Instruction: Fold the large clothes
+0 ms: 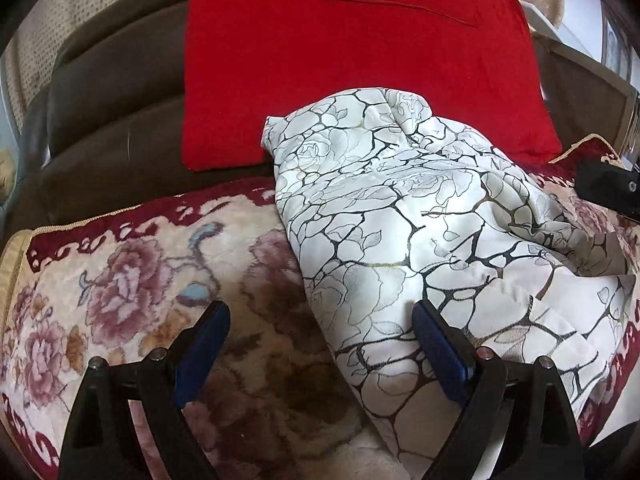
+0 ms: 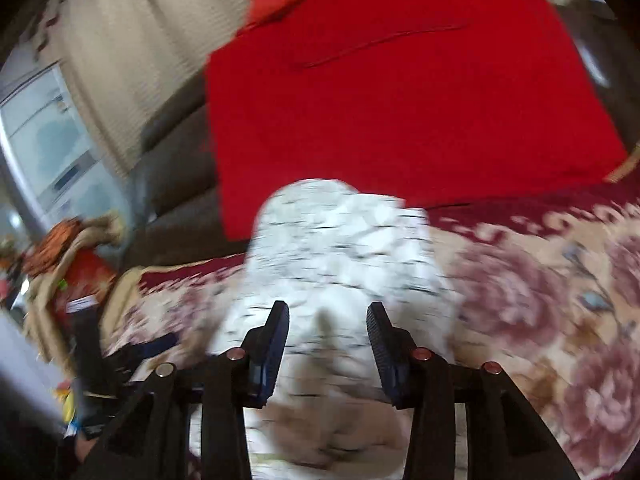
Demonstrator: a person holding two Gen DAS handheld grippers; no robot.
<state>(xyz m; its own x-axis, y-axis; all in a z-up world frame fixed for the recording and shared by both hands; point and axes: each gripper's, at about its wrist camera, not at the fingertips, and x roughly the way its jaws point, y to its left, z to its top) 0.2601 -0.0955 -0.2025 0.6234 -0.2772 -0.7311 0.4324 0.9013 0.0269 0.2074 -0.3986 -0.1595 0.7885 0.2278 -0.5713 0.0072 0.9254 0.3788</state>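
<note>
A crumpled white garment with black crackle print [image 1: 420, 220] lies centre frame on a floral plush blanket [image 1: 120, 300]; left gripper [image 1: 320, 344] spread wide, right gripper [image 2: 328, 344] partly spread, both empty.

The left gripper [image 1: 320, 328] has two black plastic fingers [image 1: 202, 332], each faced on its inner side with a dark blue ribbed pad. Behind the pads, black triangular struts with cut-out openings fan toward the lens, joined by round silver pins. The right gripper [image 2: 328, 320] is built alike: black fingers [image 2: 276, 320] with blue-edged ribbed pads, black angular struts, and round pins that show silver or reddish. From the left wrist view, a black block with a small screw shows at the right edge.
</note>
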